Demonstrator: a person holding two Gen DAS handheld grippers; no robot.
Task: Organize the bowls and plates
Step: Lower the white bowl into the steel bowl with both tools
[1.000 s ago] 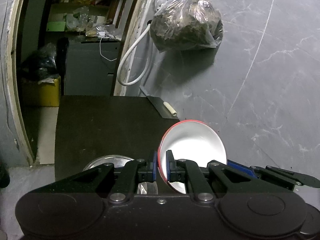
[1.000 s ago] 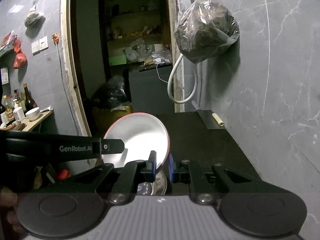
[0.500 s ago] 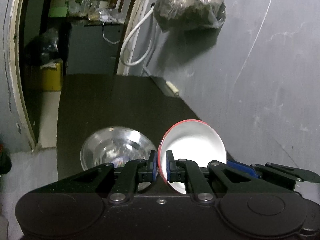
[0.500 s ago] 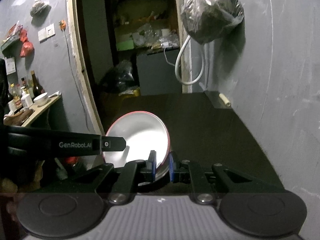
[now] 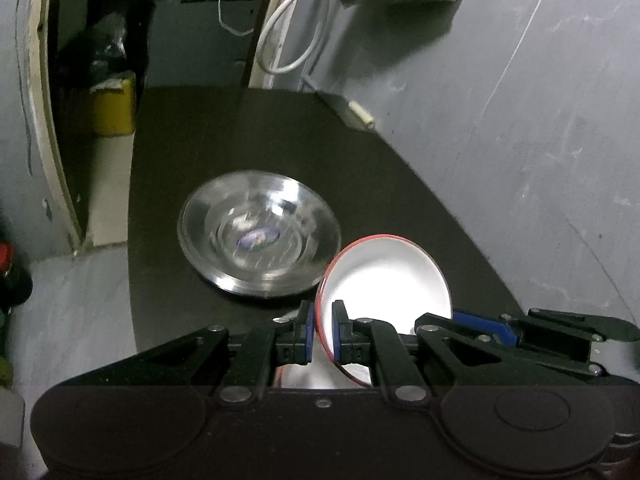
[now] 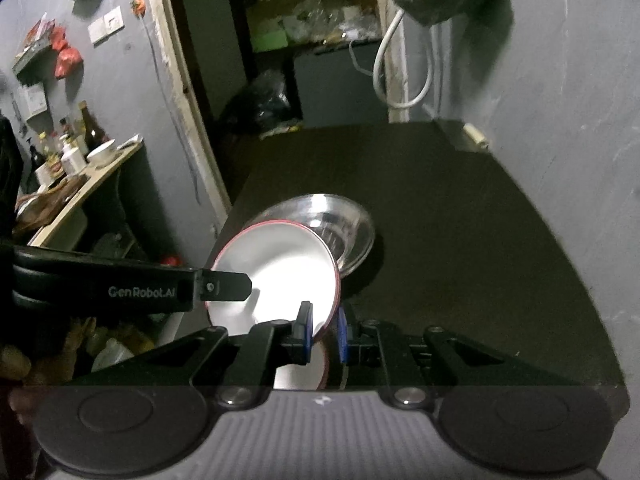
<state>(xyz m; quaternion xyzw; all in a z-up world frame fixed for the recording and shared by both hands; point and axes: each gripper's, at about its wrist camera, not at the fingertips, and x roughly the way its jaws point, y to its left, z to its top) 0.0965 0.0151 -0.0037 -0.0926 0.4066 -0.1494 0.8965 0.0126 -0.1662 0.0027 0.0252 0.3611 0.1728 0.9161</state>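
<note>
My left fingers (image 5: 322, 332) and right fingers (image 6: 323, 333) both clamp the white bowl's (image 5: 386, 276) rim above the tabletop (image 5: 248, 132), beside the steel bowl (image 5: 258, 236); uneven lowering could knock them together.

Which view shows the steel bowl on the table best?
Left wrist: the steel bowl lies in full view, rim and base sticker unobstructed. In the right wrist view, the red-rimmed white bowl, gripped by both grippers, covers its near part, leaving only the far rim.
</note>
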